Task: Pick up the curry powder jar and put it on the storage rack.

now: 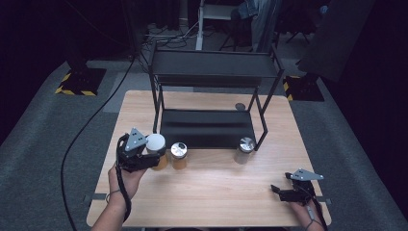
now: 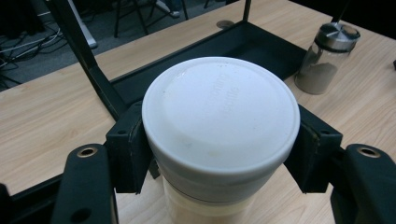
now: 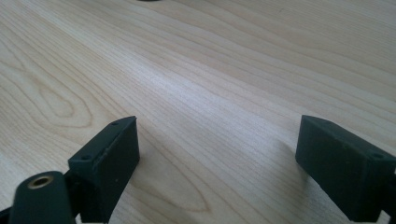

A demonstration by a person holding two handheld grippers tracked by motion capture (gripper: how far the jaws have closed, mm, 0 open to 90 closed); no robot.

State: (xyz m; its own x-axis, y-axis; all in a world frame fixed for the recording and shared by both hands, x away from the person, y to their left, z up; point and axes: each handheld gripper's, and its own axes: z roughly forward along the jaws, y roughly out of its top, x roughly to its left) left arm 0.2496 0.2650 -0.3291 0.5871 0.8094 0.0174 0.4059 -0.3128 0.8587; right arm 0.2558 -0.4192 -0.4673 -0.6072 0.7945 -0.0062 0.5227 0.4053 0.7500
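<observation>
From above, left gripper (image 1: pixel 153 159) clamps white-lidded jar (image 1: pixel 156 147) — apparently amber-filled — contents hidden close-up

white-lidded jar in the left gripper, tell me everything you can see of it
The white-lidded jar has a round, smooth white lid with faint raised lettering, seemingly plastic, over a clear body with amber contents. It stands upright, clamped at the lid between the left gripper, whose black pads press both sides, near the table's left front, beside a silver-capped jar.

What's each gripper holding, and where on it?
The left gripper clamps the white-lidded jar by the sides of its lid. The right gripper holds nothing, jaws open over the table.
</observation>
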